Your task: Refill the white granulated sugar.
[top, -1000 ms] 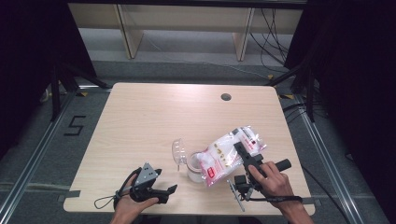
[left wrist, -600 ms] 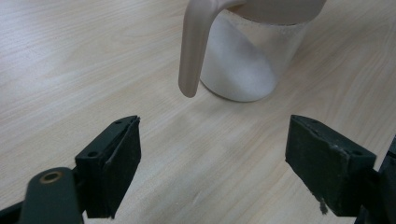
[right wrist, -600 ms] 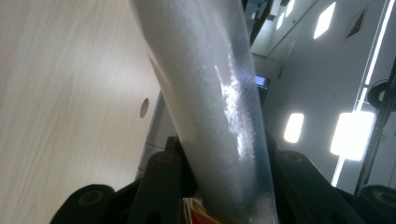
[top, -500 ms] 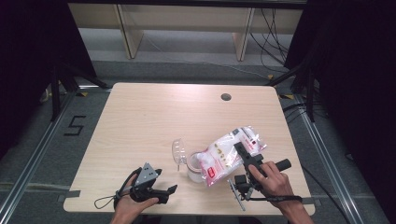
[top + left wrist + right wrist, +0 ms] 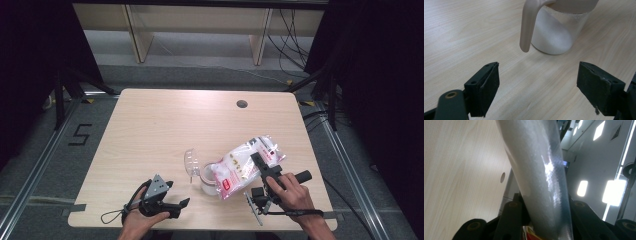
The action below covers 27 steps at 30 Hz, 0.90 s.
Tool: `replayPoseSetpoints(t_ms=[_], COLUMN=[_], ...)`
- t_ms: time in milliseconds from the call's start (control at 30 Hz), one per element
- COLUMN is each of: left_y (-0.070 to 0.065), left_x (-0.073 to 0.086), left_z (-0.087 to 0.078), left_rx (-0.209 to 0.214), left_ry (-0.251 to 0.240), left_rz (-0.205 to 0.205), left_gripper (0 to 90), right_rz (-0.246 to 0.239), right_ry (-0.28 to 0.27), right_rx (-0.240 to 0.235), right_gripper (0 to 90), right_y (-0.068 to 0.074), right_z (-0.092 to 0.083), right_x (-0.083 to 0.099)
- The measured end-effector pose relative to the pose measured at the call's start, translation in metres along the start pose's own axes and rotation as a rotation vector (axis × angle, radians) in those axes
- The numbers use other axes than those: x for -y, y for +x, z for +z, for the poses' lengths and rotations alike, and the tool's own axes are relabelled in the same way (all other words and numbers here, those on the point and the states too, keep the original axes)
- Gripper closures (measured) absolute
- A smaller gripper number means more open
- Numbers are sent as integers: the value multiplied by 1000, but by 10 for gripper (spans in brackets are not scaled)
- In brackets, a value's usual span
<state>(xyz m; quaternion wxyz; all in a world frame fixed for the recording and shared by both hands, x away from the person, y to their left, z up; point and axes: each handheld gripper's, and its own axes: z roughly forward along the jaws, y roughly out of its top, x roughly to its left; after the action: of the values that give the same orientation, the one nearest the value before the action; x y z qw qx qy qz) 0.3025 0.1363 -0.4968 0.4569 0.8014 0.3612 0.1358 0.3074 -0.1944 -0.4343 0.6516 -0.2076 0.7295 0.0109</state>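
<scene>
The left claw (image 5: 172, 202) rests low at the desk's (image 5: 160, 130) near edge, jaws wide and empty, aimed at the jug (image 5: 556, 32). The jug stands mid-desk, holding white powder, its clear lid (image 5: 190, 162) flipped open leftward; it looks light and tippable, best steadied by its handle (image 5: 529, 25). The bag (image 5: 245, 165), soft, slick and saggy, tilts over the jug's mouth, pinched mid-body by the right claw (image 5: 261, 167). Nothing else crowds them.

Grip: my right gripper (image 5: 544, 220) clamps the plastic bag (image 5: 539, 170) of white grains.
Left: desk (image 5: 456, 170), cable hole (image 5: 502, 177).
</scene>
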Motion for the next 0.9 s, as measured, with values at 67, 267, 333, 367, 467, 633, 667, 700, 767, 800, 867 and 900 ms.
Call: replayPoseSetpoints(t_ms=[67,267,333,367,467,633,667,700,767,800,867,900], left_y=[0,0,0,0,0,-1,-1,-1,-1,-1,-1,0], left_x=[0,0,0,0,0,0,0,0,1,0,0,-1], left_z=[0,0,0,0,-1,0,0,0,0,0,0,-1], left_rx=[-5,-5,0,-1,-3,-4,-1,-1,-3,-3,-3,-3], left_ry=[5,5,-1,3,6,5,-2,-3,5,4,3,16], left_rz=[-1,-1,-2,-2,3,-13,-16,-20,-17,-15,-13,13], left_gripper=[180,179,179,179,179,180,179,179,179,179,179,179], right_rz=[-2,-24,-11,-13,2,27,24,28,22,9,12,15], right_ry=[1,-11,-2,-3,3,0,8,-1,-4,-10,-5,-6], right_rx=[0,15,7,8,4,12,2,13,18,24,17,20], right_gripper=[736,742,743,745,748,751,752,753,754,755,756,757], right_y=[-1,-3,-2,-2,-2,1,0,1,1,0,0,0], right_z=[0,0,-1,-1,-2,-2,-2,-2,-1,-1,-1,-1], right_x=[0,0,0,0,0,0,0,0,0,0,0,0])
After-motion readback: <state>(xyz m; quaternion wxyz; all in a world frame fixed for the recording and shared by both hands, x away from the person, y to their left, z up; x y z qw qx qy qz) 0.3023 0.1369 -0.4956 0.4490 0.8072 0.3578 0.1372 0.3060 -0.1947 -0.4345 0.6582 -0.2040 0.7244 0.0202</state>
